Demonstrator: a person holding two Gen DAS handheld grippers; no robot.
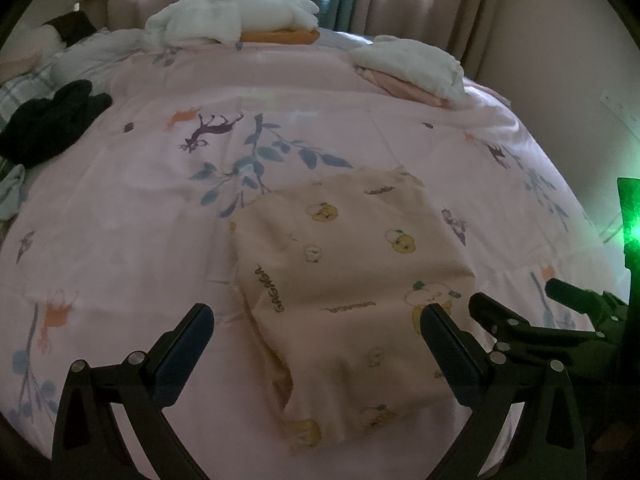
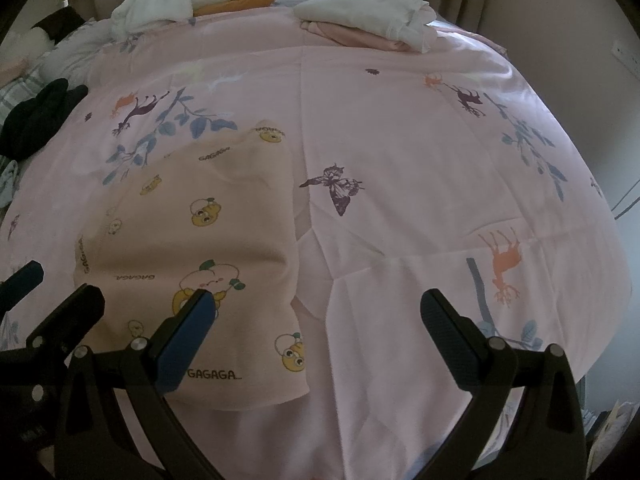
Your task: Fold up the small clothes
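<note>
Nearest in both views, the two grippers are hovering side by side over the near edge of the bed, each with its tongs spread wide and pinching nothing. The left gripper [image 1: 318, 320] is straddling the near part of the small printed garment [image 1: 348, 280], one finger out over bare sheet to the left and the other above the cloth's right portion. The right gripper [image 2: 316, 312] is sitting just to the right of it, its left finger over the garment's right side and its right finger over bare bed cover [image 2: 400, 140]. Held apart and low like this, they look ready to come down on the near hem, probably at its two corners.

The garment, peach with yellow cartoon faces and "GAGAGA" lettering, is lying flat on the pink cover near the front edge, already looking like a rough rectangle; whether it is folded once or merely laid out I cannot tell.

Farther off, a dark heap of clothes [image 1: 52, 120] is waiting at the left edge, likely still unfolded. At the far side, two neat stacks are resting: a white-over-orange stack [image 1: 236, 20] and a white-over-pink stack [image 1: 412, 68] to its right, seemingly finished items kept clear of the working space.
</note>
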